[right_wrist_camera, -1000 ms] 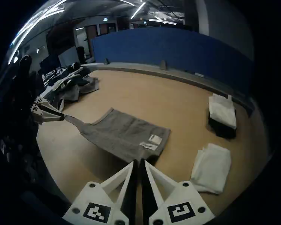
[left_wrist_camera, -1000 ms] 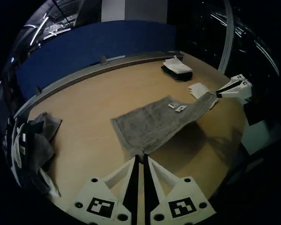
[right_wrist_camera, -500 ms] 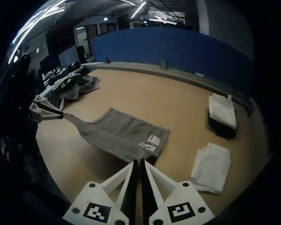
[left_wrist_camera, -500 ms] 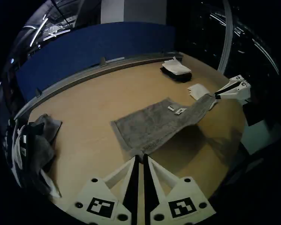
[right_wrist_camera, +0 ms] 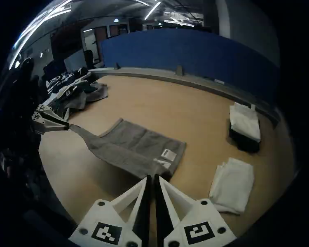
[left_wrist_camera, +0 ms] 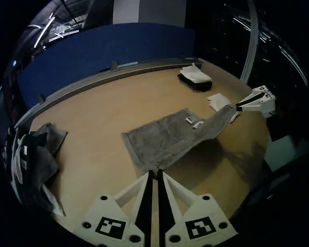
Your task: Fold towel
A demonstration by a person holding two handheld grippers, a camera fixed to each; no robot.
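Observation:
A grey towel [left_wrist_camera: 171, 136] lies spread on the wooden table [left_wrist_camera: 97, 111], with two small white tags near one end. My left gripper [left_wrist_camera: 154, 172] is shut on the towel's near corner, lifted a little off the table. In the same view the right gripper [left_wrist_camera: 238, 106] pinches the opposite near corner at the far right. In the right gripper view the towel [right_wrist_camera: 129, 146] stretches from my right gripper [right_wrist_camera: 153, 177], shut on its corner, to the left gripper [right_wrist_camera: 68, 127] at the far left. The near edge hangs above the table between both grippers.
A folded white towel [right_wrist_camera: 232, 185] lies near the right gripper. A white cloth on a dark block [right_wrist_camera: 245, 127] sits farther back. A pile of grey and dark cloths [right_wrist_camera: 78, 92] is at the table's left end. A blue partition [left_wrist_camera: 105, 49] borders the far edge.
Both grippers have raised the towel's near edge slightly; the tagged end has curled up a little. The grippers have barely shifted.

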